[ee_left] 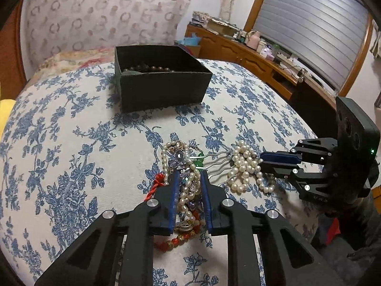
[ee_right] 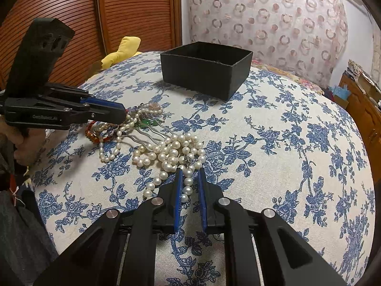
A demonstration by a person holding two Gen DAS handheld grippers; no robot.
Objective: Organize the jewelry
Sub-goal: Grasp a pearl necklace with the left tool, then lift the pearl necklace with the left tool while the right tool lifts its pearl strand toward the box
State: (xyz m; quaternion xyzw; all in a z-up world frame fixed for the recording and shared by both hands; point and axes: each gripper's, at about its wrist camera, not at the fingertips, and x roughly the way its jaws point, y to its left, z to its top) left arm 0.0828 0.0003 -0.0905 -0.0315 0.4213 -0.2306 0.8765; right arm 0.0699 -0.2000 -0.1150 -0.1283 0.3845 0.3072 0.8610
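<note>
My left claw [ee_left: 189,178] is closed on the tangled heap of small-pearl strands and jewelled pieces [ee_left: 184,166]; its blue pads [ee_left: 175,190] press in on the tangle from both sides. A red beaded bracelet [ee_left: 176,239] lies under the same heap, with a red cord [ee_left: 156,183] trailing off beside the left pad.

My right claw [ee_right: 190,181] is clamped on a strand of the large-pearl necklace [ee_right: 176,152], one pearl pinched between its pads. The rest of that necklace lies bunched on the blue-flowered bedspread [ee_right: 285,143] just ahead of the claw. Between the two heaps lies a metal hair comb [ee_left: 216,164] with green stones, its teeth touching the large pearls.

The black box [ee_left: 162,81] stands open nearer the far edge of the bed, well apart from both heaps, with a string of dark brown beads [ee_left: 152,68] inside. A yellow cushion [ee_right: 123,50] lies at the bed's far left edge.
</note>
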